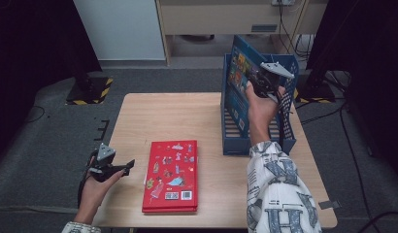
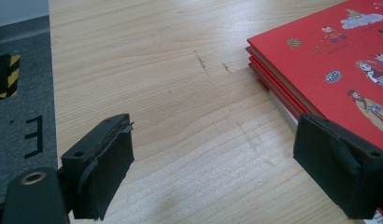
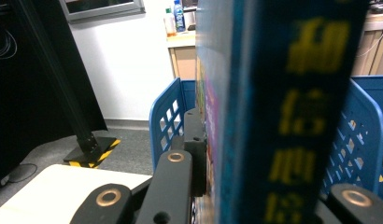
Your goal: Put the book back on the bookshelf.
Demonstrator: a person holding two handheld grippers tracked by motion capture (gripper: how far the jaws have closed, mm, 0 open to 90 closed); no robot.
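A blue book (image 1: 240, 80) is held upright by the right gripper (image 1: 259, 80), whose jaws are clamped on it over the blue slatted basket (image 1: 257, 143) at the far right of the wooden table (image 1: 177, 114). In the high view the book is seen standing on edge inside the basket, against its left wall, with its colourful cover turned to the left and its top edge raised above the rim. In the right gripper view the dark spine (image 3: 292, 112) with yellow lettering is seen close and blurred, pinched between the two black jaws, and the basket's lattice walls (image 3: 168, 119) are seen on either side. The left gripper (image 1: 120, 168) is held just above the near left edge of the table, its jaws spread wide with nothing between them. A small stack of red books (image 1: 172, 175) is laid flat at the near middle of the table, just beside that gripper; in the left gripper view the stack's corner (image 2: 320, 70) is seen past the right-hand jaw, apart from the pads (image 2: 105, 172).
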